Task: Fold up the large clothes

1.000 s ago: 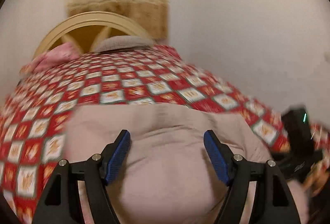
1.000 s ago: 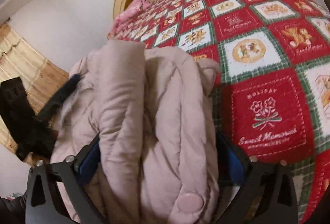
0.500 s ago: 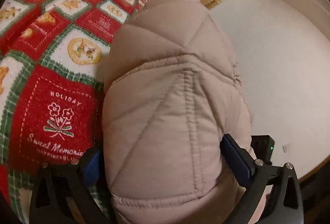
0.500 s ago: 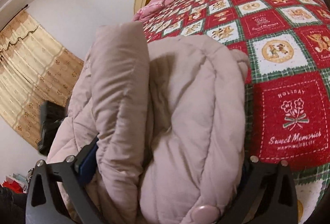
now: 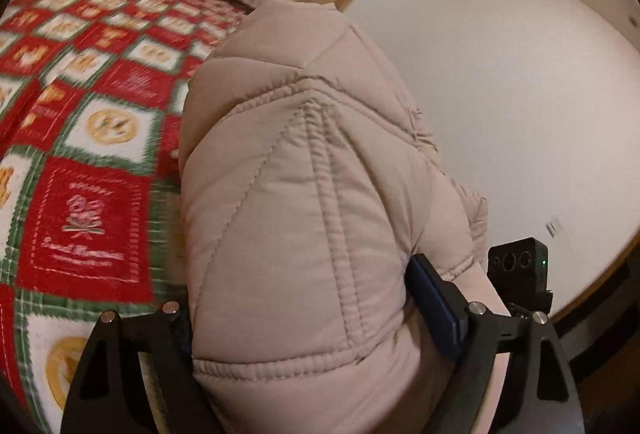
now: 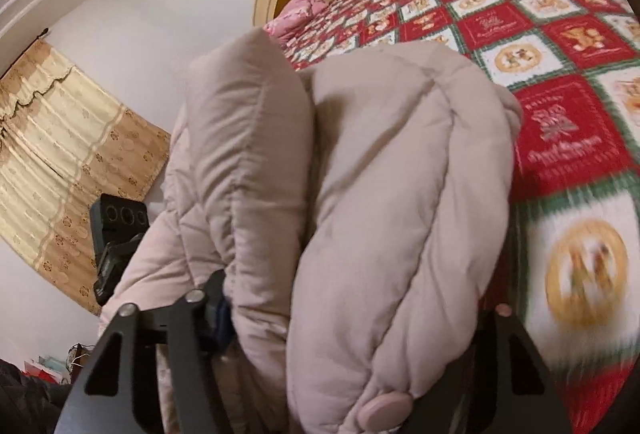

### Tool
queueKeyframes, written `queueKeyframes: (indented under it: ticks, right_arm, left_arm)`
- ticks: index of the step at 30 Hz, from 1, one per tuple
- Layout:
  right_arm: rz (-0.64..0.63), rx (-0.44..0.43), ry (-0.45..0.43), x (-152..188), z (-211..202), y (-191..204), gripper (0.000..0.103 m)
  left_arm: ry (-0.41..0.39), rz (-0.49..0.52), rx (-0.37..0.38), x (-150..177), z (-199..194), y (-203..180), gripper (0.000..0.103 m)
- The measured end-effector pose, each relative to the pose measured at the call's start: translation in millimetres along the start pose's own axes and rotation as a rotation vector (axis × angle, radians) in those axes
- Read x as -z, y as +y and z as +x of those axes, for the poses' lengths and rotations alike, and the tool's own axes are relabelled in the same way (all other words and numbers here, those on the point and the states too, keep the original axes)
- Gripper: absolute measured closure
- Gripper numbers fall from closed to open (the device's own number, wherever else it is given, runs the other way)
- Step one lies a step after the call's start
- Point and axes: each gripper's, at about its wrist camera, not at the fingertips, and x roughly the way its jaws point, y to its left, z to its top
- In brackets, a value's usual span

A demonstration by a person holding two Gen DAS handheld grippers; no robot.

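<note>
Beige quilted coat (image 5: 304, 194) bulges between each closing hand-held gripper (image 5: 316, 318).

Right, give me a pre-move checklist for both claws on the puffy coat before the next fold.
1. Left claw has the beige coat between its fingers, jaws closing: ok.
2. Right claw has coat bulk between its fingers, jaws closing: ok.
3. Firm pinch on both sides: cannot tell.
4. Red checked bedspread bare beside the coat: ok.
5. Coat lying flat: not ok, bunched.
6. Snap button clear of the pads: cannot tell.
</note>
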Motion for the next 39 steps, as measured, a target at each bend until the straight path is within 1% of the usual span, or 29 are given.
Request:
queueKeyframes:
  ticks: [4, 7, 10, 11, 14, 16, 17, 18, 20, 22, 23, 24, 25, 28, 30, 32, 33, 35, 36, 37, 39]
  right_arm:
    - [-0.016, -0.006, -0.056, 10, -41, 22, 0.049]
    - [-0.009, -0.001, -0.134, 13, -85, 30, 0.051]
    - [-0.006, 0.04, -0.226, 16, -139, 31, 0.052]
    - [-0.002, 0.061, -0.254, 17, -159, 29, 0.052]
    - [0.012, 0.137, -0.329, 20, -216, 20, 0.052]
    - [0.011, 0.217, -0.383, 22, -248, 8, 0.052]
    - [0.014, 0.253, -0.4, 23, -259, 1, 0.052]
    - [0.027, 0.295, -0.413, 22, -270, -12, 0.052]
    - [0.053, 0.363, -0.422, 20, -280, -36, 0.052]
    - [0.088, 0.441, -0.409, 18, -283, -70, 0.053]
    - [0.117, 0.464, -0.396, 16, -281, -88, 0.053]
    - [0.145, 0.473, -0.386, 15, -279, -104, 0.054]
    - [0.178, 0.481, -0.373, 15, -275, -124, 0.054]
    - [0.226, 0.462, -0.377, 11, -265, -165, 0.053]
    - [0.248, 0.461, -0.37, 5, -258, -186, 0.05]
    - [0.29, 0.426, -0.36, -2, -246, -208, 0.043]
    - [0.304, 0.408, -0.361, -2, -244, -216, 0.042]
    - [0.33, 0.358, -0.368, -3, -242, -228, 0.04]
    - [0.33, 0.349, -0.37, -2, -245, -227, 0.04]
    - [0.319, 0.356, -0.364, -3, -244, -225, 0.04]
    - [0.319, 0.365, -0.359, -4, -243, -221, 0.036]
  left_arm:
    - [0.002, 0.047, 0.109, -3, -3, -47, 0.018]
    - [0.014, 0.094, 0.18, -5, 7, -84, 0.018]
    - [0.067, 0.138, 0.253, -15, 37, -126, 0.018]
    - [0.09, 0.151, 0.273, -13, 46, -142, 0.018]
    - [0.15, 0.184, 0.328, -10, 89, -184, 0.018]
    - [0.19, 0.202, 0.336, -3, 125, -205, 0.018]
    - [0.214, 0.203, 0.328, -2, 145, -209, 0.018]
    - [0.246, 0.214, 0.307, 3, 169, -217, 0.018]
    - [0.291, 0.233, 0.259, 11, 206, -222, 0.018]
    - [0.332, 0.253, 0.177, 23, 242, -225, 0.018]
    - [0.347, 0.272, 0.123, 29, 258, -225, 0.018]
    - [0.347, 0.29, 0.076, 32, 269, -224, 0.017]
    - [0.339, 0.296, 0.051, 32, 274, -225, 0.016]
    - [0.334, 0.294, -0.034, 24, 286, -224, 0.014]
    - [0.34, 0.288, -0.081, 29, 290, -228, 0.012]
    - [0.345, 0.284, -0.125, 25, 302, -221, 0.01]
    - [0.344, 0.29, -0.142, 25, 306, -217, 0.007]
    - [0.332, 0.331, -0.173, 25, 313, -216, 0.004]
    - [0.324, 0.356, -0.188, 26, 312, -219, 0.003]
    - [0.314, 0.383, -0.207, 27, 312, -222, 0.002]
    - [0.302, 0.415, -0.222, 29, 311, -224, 0.001]
